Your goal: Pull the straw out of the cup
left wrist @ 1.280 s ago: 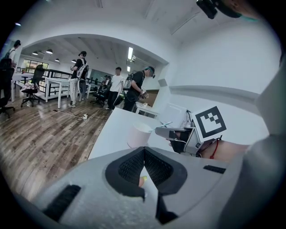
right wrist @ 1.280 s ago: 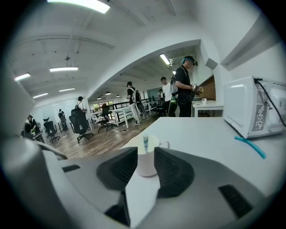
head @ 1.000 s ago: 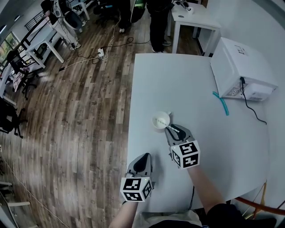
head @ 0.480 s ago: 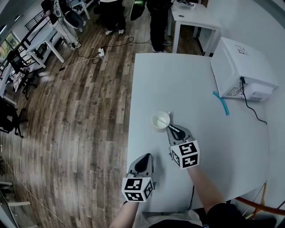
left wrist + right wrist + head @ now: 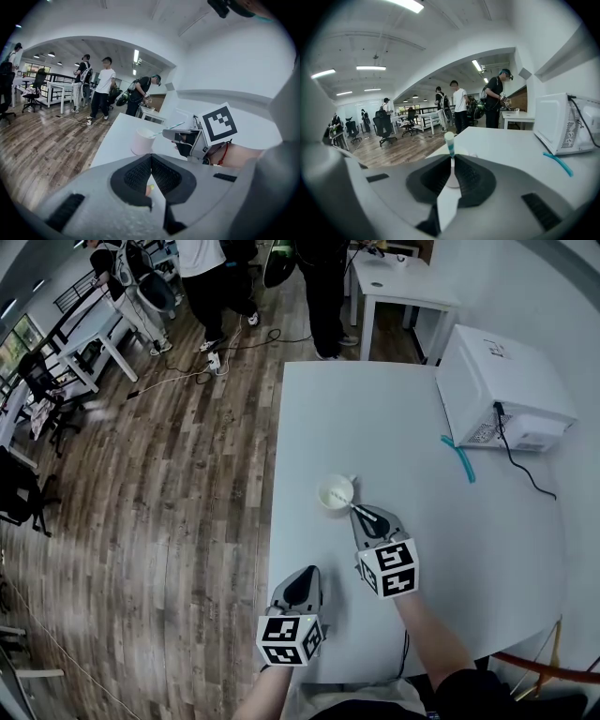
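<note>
A small white cup point(image 5: 336, 494) stands on the white table point(image 5: 375, 409) near its left edge. A white straw with teal stripes point(image 5: 356, 510) leans out of the cup toward me. My right gripper point(image 5: 368, 517) is shut on the straw's upper end, just right of the cup's rim; in the right gripper view the straw point(image 5: 450, 143) rises from between the closed jaws of that gripper point(image 5: 451, 165). My left gripper point(image 5: 300, 587) hovers near the table's front left edge, shut and empty. The left gripper view shows the cup point(image 5: 143, 141), the straw point(image 5: 168, 127) and the left gripper point(image 5: 151, 174).
A white microwave point(image 5: 502, 390) sits at the table's far right, its black cable point(image 5: 525, 479) trailing over the tabletop. A second teal straw point(image 5: 459, 460) lies in front of it. Several people point(image 5: 323, 287) stand beyond the table's far end, near a small white table point(image 5: 403, 282).
The grippers, cup and straw have hardly moved. The people beyond the table have walked further into view.
</note>
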{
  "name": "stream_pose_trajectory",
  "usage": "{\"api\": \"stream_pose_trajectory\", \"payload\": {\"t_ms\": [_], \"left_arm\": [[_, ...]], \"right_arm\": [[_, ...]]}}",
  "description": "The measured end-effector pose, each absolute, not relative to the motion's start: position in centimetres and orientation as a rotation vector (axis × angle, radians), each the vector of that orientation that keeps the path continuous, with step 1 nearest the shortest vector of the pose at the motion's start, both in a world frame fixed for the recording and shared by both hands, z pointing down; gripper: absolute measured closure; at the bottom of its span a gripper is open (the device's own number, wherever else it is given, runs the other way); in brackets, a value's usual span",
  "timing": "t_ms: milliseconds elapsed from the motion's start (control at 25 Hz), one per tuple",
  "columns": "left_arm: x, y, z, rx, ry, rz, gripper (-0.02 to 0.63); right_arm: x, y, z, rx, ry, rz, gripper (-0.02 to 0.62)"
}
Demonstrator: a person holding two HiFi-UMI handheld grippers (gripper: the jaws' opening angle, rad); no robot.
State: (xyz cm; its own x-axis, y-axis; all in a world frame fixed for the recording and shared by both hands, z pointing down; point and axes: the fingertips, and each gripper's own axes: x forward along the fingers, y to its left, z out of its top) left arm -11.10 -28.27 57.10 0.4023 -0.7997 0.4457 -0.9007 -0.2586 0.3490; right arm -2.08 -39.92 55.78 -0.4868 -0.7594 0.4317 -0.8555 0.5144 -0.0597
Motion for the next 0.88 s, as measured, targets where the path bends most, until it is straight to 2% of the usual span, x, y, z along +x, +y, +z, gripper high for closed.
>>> {"api": "stream_pose_trajectory", "payload": {"t_ms": [880], "left_arm": [[-10.3,-23.7,54.3,2.17,-1.427,0.238,0.589]], "right_arm": [[-1.4,-33.3,50.8,1.397,-2.444,0.291,0.552]]}}
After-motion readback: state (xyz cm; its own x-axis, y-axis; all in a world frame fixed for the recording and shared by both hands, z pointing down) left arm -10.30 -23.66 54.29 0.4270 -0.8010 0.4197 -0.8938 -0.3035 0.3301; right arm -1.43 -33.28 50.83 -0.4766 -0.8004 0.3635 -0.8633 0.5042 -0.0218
